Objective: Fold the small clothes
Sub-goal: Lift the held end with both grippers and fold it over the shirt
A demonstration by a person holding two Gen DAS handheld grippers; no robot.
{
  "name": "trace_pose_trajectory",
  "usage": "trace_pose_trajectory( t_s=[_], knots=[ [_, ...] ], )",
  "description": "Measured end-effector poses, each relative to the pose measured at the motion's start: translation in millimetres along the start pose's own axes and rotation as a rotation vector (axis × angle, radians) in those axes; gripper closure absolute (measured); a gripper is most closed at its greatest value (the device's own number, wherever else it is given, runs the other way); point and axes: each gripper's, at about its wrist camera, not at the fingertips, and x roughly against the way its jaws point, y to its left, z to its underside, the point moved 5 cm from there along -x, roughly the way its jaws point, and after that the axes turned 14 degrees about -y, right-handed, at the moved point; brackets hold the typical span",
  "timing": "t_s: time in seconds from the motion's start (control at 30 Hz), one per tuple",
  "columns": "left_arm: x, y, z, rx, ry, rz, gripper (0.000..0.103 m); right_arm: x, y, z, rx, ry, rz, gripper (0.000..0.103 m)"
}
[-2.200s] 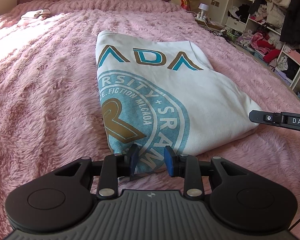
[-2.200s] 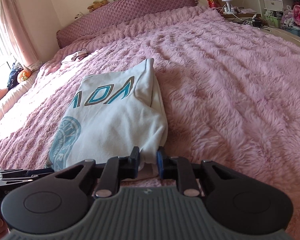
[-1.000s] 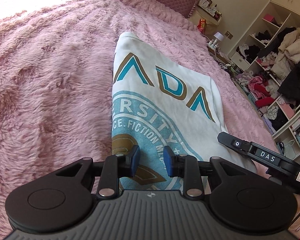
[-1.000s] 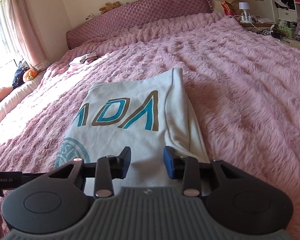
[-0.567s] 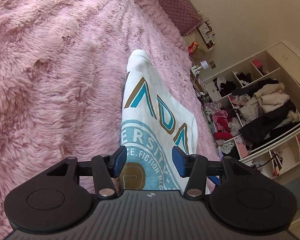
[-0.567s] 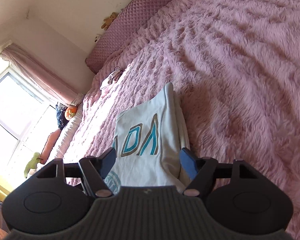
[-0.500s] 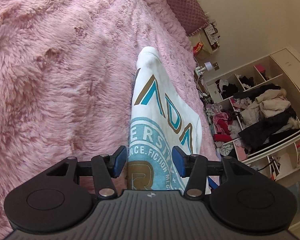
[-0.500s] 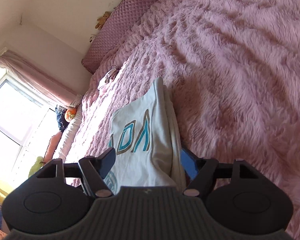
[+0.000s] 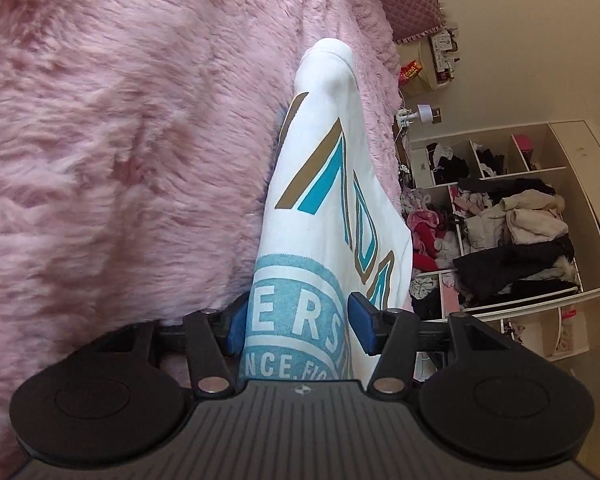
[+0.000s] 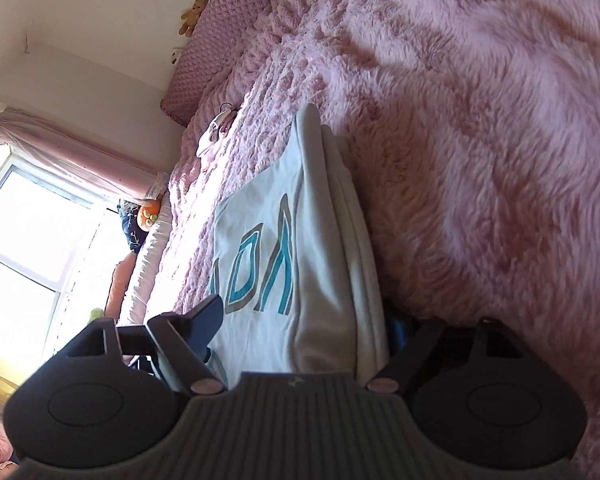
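- While my left tongs [image 9: 296,326] and right tongs [image 10: 300,326] are opening astride the folded shirt [image 9: 324,208] on the bed [image 9: 120,140], nothing is pinched.
- Step, as I judge: side grip for next fold; needs both closing together.

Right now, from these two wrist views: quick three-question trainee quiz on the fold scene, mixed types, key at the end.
1. True or false: the white sweatshirt lies on a pink fluffy blanket.
2. Multiple choice: in the left wrist view, what sits between the blue pads of the left gripper?
A. bare blanket
B. the sweatshirt's round teal print
C. a sock
3. Fill in: in the right wrist view, the sweatshirt's stacked folded edge runs along the side of the right gripper facing the ____ blanket.

Key: 1 true; 2 B; 3 pink. Both grippers' jaws are opening, with cloth between them and no pad visibly pressing it.
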Motion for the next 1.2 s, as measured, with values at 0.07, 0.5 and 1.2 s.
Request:
trace_pose_trajectory(
  t_s=[0.07,0.5,1.2],
  knots=[
    [-10,0,-3,0.011,0.006,0.007,0.042,-15,2,0,0.009,0.020,-0.003,0.024],
    [-25,-17,-4,-0.088,0.020,-0.038,0.063,-37,4,1,0.065,0.015,0.156,0.066],
    [138,-131,-15,-0.274,-0.061,-0.043,0.076,25,205,41,0.266,0.012,0.099,0.089]
  ],
)
